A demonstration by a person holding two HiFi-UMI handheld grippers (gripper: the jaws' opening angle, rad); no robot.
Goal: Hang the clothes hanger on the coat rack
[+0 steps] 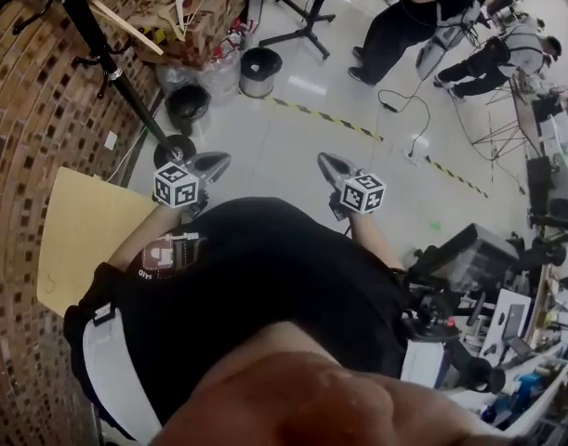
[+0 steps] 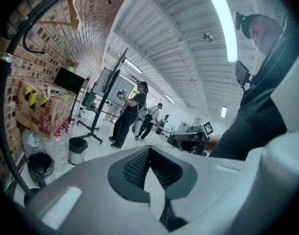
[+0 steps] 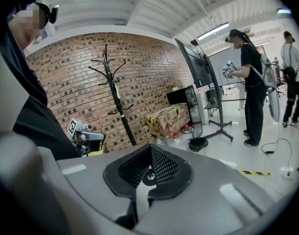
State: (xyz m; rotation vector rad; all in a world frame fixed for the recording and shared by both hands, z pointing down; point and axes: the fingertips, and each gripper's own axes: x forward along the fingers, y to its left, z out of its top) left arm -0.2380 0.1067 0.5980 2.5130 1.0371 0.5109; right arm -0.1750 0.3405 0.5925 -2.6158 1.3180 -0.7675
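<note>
Your left gripper [image 2: 149, 151] has its jaws pressed together with nothing between the ribbed pads. Your right gripper [image 3: 150, 153] is closed on nothing in the same way. In the head view they sit side by side ahead of your chest, apart from each other, both pointing out over the pale smooth floor [image 1: 284, 156]. Just beyond the left gripper's tip, to its left, is the round base of the black metal coat rack [image 1: 107, 59], whose pole rises along the red-brown brick wall [image 1: 33, 137]. The light wooden clothes hanger [image 2: 66, 14] hangs high among the rack's upper arms, close to the wall. A tan flat board [image 1: 84, 230] juts from the wall at your near left, its edge close to your left arm. Beyond the rack base stand a black round bin [image 1: 188, 105] and a grey round bin [image 1: 260, 71], with a brown cardboard box [image 1: 186, 12] behind them. A yellow-and-black striped tape line [image 1: 330, 119] crosses the floor from the bins toward the right. The floor between you and that line is your open room. Far right, people [image 1: 404, 26] stand by a black wheeled stand [image 1: 307, 26], and cluttered equipment [image 1: 488, 277] lines your near right.
</note>
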